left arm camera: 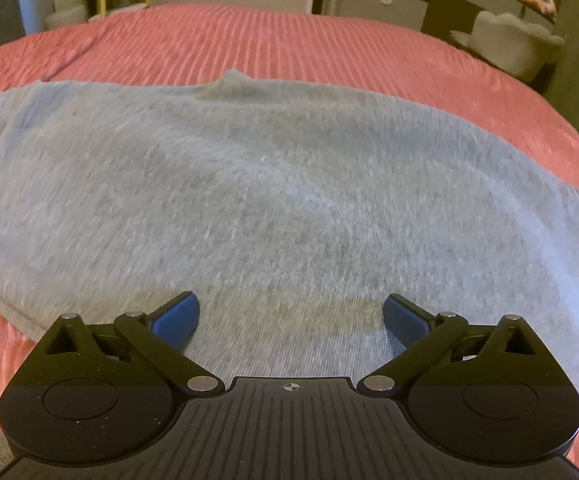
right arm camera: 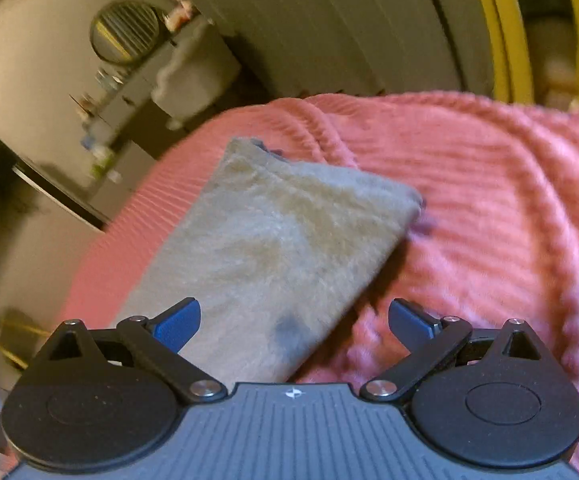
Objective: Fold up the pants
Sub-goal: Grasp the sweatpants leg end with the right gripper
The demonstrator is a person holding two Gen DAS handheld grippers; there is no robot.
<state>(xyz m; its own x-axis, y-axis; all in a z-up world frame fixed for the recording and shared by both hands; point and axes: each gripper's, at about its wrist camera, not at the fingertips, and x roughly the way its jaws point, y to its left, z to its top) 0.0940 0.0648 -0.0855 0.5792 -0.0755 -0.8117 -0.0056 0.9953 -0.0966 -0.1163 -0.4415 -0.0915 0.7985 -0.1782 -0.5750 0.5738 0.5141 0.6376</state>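
A bed covered by a ribbed pink bedspread [left arm camera: 289, 40] fills both views, with bedroom furniture blurred behind it. Spread across the bedspread lie the grey pants [left arm camera: 269, 184], a soft knit of the sweatpant kind; in the left wrist view the cloth stretches wide from edge to edge with a small raised peak at its far border, and in the right wrist view a narrower length of it [right arm camera: 265, 248] runs away from the camera to a squared end that looks like a hem or a band, though motion blur keeps that uncertain. A dark smudge shows on the cloth near the right tool. The left gripper [left arm camera: 291, 316] hovers over the near part of the cloth with its blue-padded tongs spread wide and nothing between them. The right gripper [right arm camera: 294, 320] is likewise spread and empty, one pad over the grey cloth and the other over bare bedspread, so it straddles the cloth's edge. The fabric should prove light, limp and stretchy, apt to sag and drag on the ribbed cover rather than slide; it is not fragile. A firm hold would best be taken at an edge or corner where the layers stack, such as that far squared end, pinching all layers together so none is left behind.
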